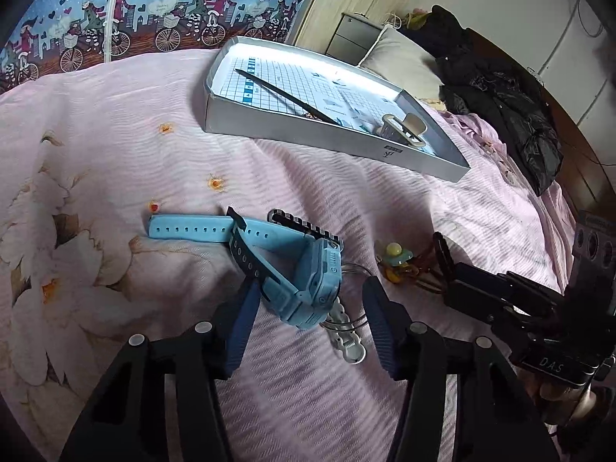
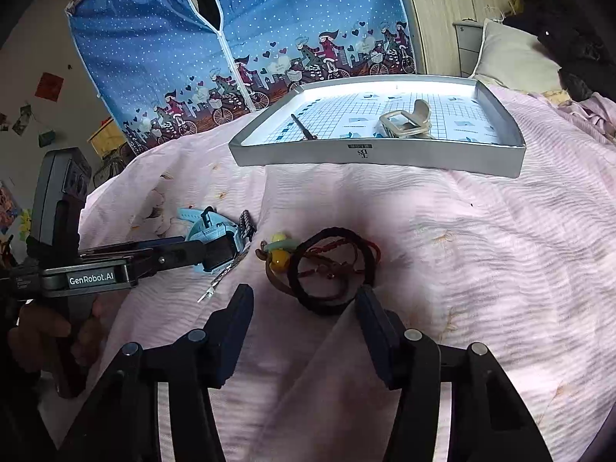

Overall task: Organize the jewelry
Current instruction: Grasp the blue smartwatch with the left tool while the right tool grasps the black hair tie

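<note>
Left wrist view, blue watch (image 1: 304,285) between half-open left tool (image 1: 310,300) pads, not gripped.

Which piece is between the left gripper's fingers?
The light-blue watch, alone between the left gripper's fingers; the black hair tie and yellow bead clip lie apart.

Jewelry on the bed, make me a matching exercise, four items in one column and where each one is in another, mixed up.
Items:
1. blue watch
2. black hair tie
3. black stick
4. beige clip

Places:
A. lying in the tray, left part
B. on the bedspread, between the left gripper's fingers
C. lying in the tray, right part
D. on the bedspread, just ahead of the right gripper

Pairs: 1-B, 2-D, 3-A, 4-C
</note>
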